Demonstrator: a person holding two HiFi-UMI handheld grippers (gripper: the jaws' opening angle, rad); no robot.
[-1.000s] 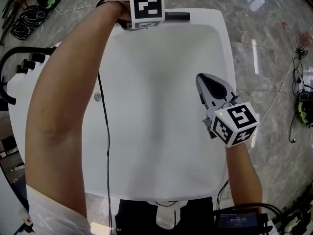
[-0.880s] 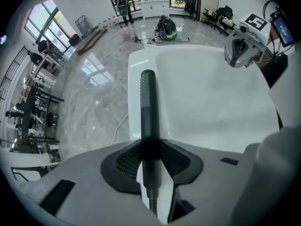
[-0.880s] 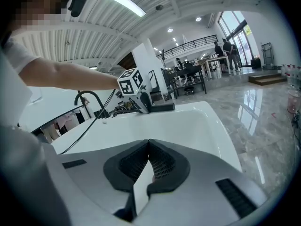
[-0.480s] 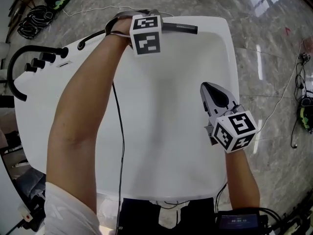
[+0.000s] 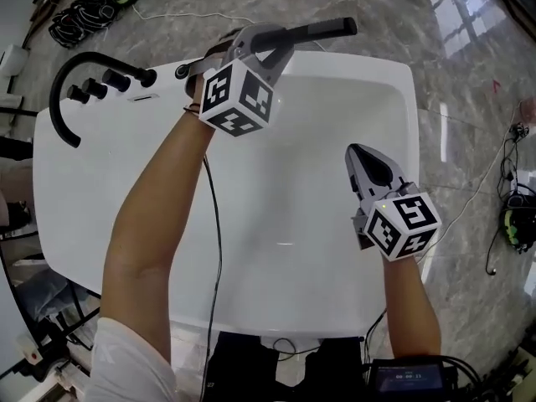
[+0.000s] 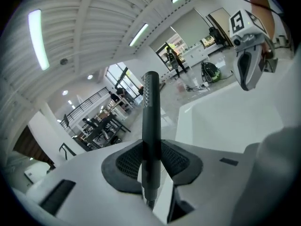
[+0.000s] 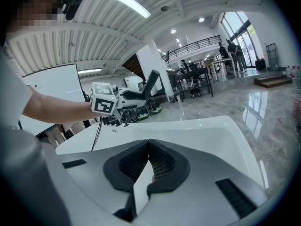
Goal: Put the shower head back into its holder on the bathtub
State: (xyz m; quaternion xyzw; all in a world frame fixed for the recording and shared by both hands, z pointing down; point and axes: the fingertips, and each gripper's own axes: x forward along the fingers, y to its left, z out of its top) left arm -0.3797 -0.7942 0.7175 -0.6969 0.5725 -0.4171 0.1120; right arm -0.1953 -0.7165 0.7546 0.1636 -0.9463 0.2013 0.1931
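A slim black shower head (image 5: 322, 30) (image 6: 151, 126) sticks out to the right above the far rim of the white bathtub (image 5: 92, 182). My left gripper (image 5: 280, 38) (image 6: 151, 173) is shut on its lower end, its jaws having just been closing around it. The right gripper view shows it too, the shower head (image 7: 151, 84) raised aslant over the tub. A black curved faucet (image 5: 60, 95), knobs (image 5: 113, 82) and a round black fitting (image 5: 180, 72) stand on the tub's far-left deck. My right gripper (image 5: 353, 152) (image 7: 149, 144) hangs over the tub's right side, shut and empty.
A thin black cable (image 5: 213, 224) runs along the left arm over the tub. Coiled cables (image 5: 79, 15) lie on the marble floor at the far left, more cable and gear (image 5: 519, 216) on the right. Tables and people stand far off.
My left gripper has risen from the tub's far rim, lifting the shower head and tilting it up. My right gripper has risen slightly, still shut.
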